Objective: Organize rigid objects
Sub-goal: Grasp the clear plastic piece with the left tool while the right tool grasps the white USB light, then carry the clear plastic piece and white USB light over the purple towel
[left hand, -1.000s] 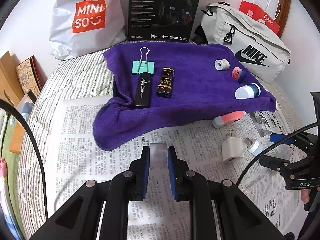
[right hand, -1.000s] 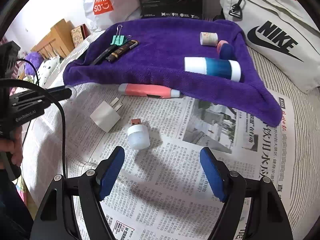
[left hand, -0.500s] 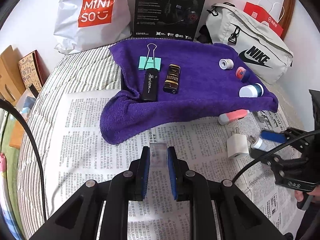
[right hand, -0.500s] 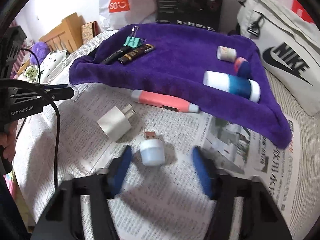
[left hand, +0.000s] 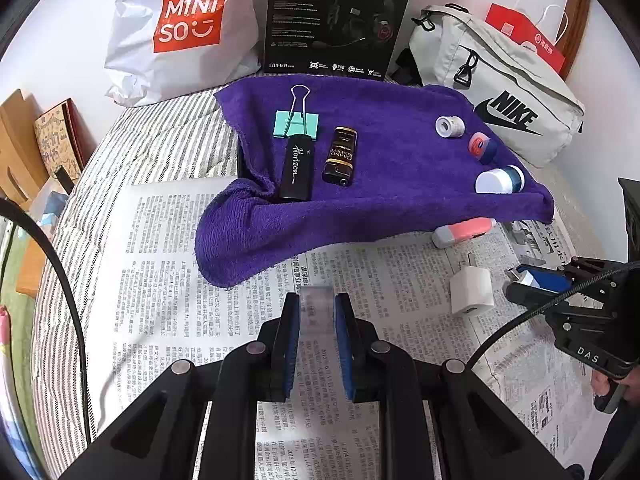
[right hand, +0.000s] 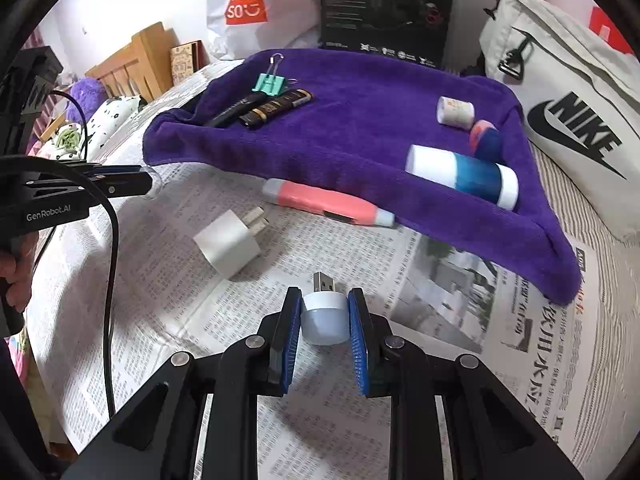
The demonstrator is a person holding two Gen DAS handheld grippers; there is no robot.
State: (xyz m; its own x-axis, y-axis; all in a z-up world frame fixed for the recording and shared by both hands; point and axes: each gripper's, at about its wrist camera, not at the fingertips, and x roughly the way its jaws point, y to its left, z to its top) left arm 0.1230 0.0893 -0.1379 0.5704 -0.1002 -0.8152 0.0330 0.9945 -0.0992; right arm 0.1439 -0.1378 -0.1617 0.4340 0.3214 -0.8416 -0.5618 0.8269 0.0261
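Note:
My right gripper (right hand: 324,300) is closing its jaws, and the blue pads press both sides of a small white USB lamp (right hand: 323,318) on the newspaper (right hand: 440,280). My left gripper (left hand: 316,304) is shut on a small clear plastic piece (left hand: 316,310) above the paper. A white charger plug (right hand: 228,246) and a pink tube (right hand: 320,204) lie on the paper. On the purple towel (left hand: 380,200) lie a teal binder clip (left hand: 297,124), a black lighter (left hand: 297,168), a brown lighter (left hand: 340,156), a white roll (left hand: 450,126), a pink-and-blue cap (left hand: 482,147) and a blue-and-white bottle (left hand: 500,180).
Behind the towel stand a white Miniso bag (left hand: 180,36), a black headset box (left hand: 336,16), a grey Nike bag (left hand: 500,96) and a red paper bag (left hand: 528,40). Wooden furniture (right hand: 132,64) is at the left. Striped bedding (left hand: 152,148) lies under the newspaper.
My right gripper's jaws have come together from wide apart onto the USB lamp, which now sits between the pads. The left gripper stays shut on the clear piece.

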